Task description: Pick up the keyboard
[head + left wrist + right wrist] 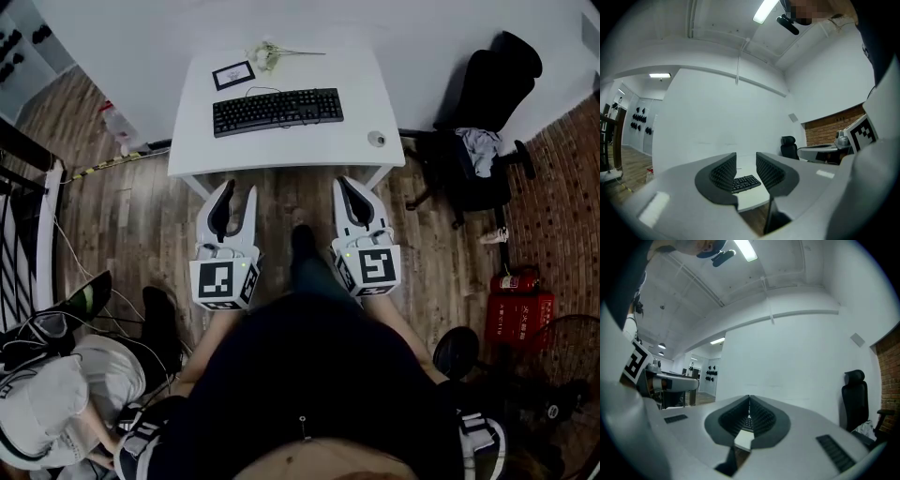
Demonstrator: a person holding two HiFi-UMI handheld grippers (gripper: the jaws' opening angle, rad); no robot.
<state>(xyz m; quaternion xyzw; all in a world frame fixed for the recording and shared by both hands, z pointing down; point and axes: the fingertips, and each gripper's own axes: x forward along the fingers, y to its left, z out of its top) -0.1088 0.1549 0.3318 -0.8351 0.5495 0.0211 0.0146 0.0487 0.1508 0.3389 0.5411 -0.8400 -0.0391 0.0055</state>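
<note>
A: Where's the keyboard?

B: The black keyboard point(277, 111) lies flat across the middle of the white table point(281, 155), with nothing touching it.

A: And the 2 grippers?

B: Both are level, short of the table's near edge. The left gripper point(240, 189) has its jaws apart with nothing between them. The right gripper point(345, 183) has its jaws pressed together, empty.

A: Anything else on the table?

B: A small round object point(376, 139) sits near the right corner, possibly a cap; it's too small to tell.
</note>
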